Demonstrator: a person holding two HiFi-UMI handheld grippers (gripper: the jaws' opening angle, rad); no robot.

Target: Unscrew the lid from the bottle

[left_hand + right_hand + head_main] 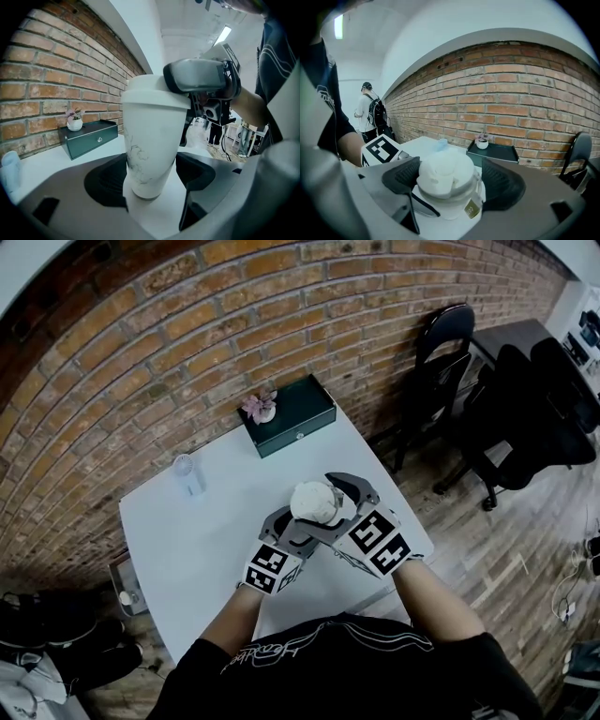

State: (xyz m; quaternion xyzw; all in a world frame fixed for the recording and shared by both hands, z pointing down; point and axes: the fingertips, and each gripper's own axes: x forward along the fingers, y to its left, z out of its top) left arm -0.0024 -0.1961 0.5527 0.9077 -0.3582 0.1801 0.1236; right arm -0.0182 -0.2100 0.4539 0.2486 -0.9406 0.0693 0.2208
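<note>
Here the white bottle [149,145] stands upright on the white bench [206,540], a little right of centre in the head view, with its lid [314,499] on.

The left hand-held gripper [300,527] comes in from the lower left. In its own view, its dark pads [105,185] sit on either side of the bottle's narrow lower body and clamp it just above the base.

The right hand-held gripper [330,505] reaches in from the lower right and is higher up. In the right gripper view, the lid [445,176] fills the space between its two ribbed pads [401,176] and they are closed on it. From the left gripper view, one grey jaw of the right gripper lies across the lid's upper right edge. A small gold tag [472,208] hangs at the bottle's side just below the lid.

At the far edge of the bench, against the brick wall [141,352], sits a dark green box [298,413]. A little white pot with a pinkish plant [262,409] rests on its left end. A small clear container [188,474] stands well apart from the bottle, toward the bench's upper left.
</note>
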